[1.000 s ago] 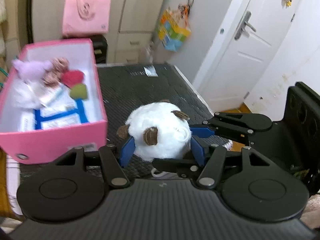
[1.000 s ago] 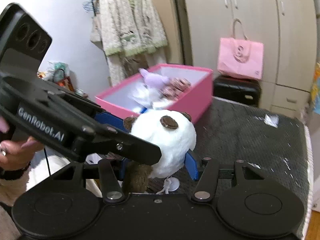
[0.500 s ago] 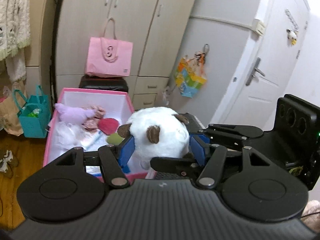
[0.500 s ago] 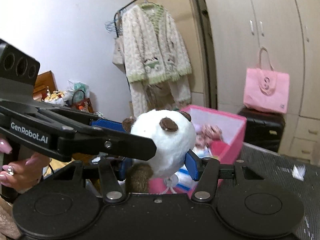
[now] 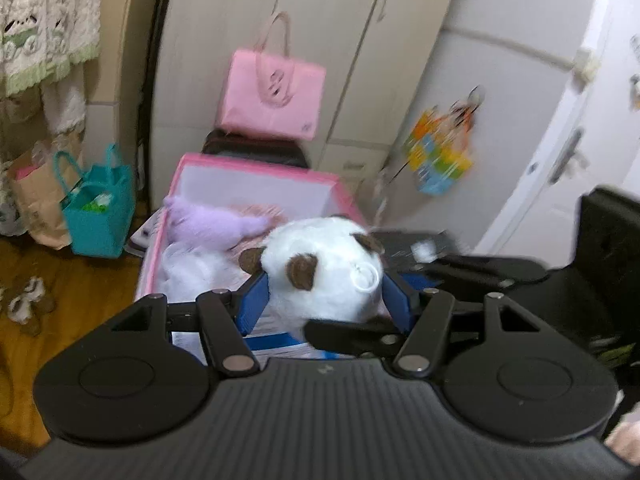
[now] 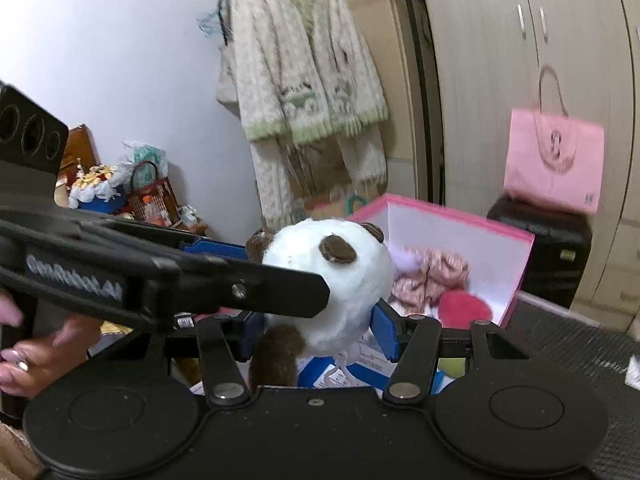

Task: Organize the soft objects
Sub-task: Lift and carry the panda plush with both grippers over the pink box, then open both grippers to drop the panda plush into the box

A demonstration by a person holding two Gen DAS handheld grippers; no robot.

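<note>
Pink box [image 5: 256,166] rim below white plush [image 5: 320,276]; both hand-held grippers clamp it.

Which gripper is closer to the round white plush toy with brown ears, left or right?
Neither: both hold it. The left gripper clamps the white plush toy between its blue pads; the right gripper clamps it too, over the pink box.

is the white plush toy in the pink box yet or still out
Out. The white plush toy is held in the air between both grippers' blue pads, over the open pink box, which already holds other soft toys.
</note>
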